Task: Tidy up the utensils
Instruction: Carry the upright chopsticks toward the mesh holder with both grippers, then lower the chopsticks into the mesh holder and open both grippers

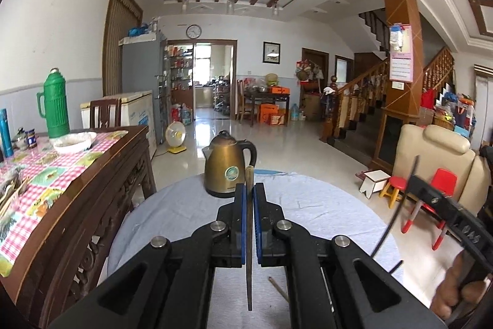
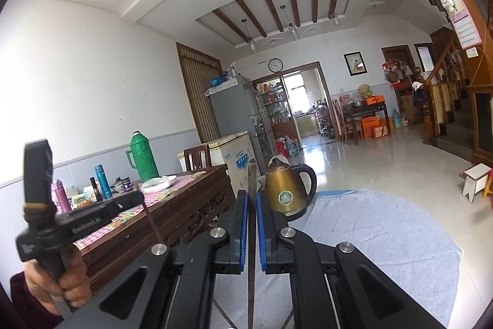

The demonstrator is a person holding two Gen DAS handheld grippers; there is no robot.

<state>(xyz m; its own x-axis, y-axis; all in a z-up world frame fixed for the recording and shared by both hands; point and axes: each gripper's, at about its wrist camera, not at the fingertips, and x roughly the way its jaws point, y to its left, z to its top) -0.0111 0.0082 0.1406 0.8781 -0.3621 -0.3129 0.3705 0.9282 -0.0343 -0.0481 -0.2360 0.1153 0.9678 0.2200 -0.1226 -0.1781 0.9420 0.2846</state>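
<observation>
My left gripper (image 1: 249, 190) is shut on a brown chopstick (image 1: 249, 236) that stands upright between the blue pads, its top poking above the fingertips. My right gripper (image 2: 251, 196) is shut on another brown chopstick (image 2: 252, 236), also upright. Both are held above a round table with a light blue-grey cloth (image 1: 323, 205). A further chopstick (image 1: 279, 289) lies on the cloth under my left gripper, and more sticks (image 2: 223, 313) show below my right gripper. The right gripper body shows at the right edge of the left wrist view (image 1: 437, 202), the left one at the left of the right wrist view (image 2: 101, 211).
A brass-coloured electric kettle (image 1: 229, 171) stands at the far side of the round table. A carved wooden table (image 1: 92, 174) with a checked cloth, a green thermos (image 1: 56, 104) and a white bowl (image 1: 74, 142) stands to the left. A cream armchair (image 1: 431, 156) and red stools (image 1: 397, 187) are to the right.
</observation>
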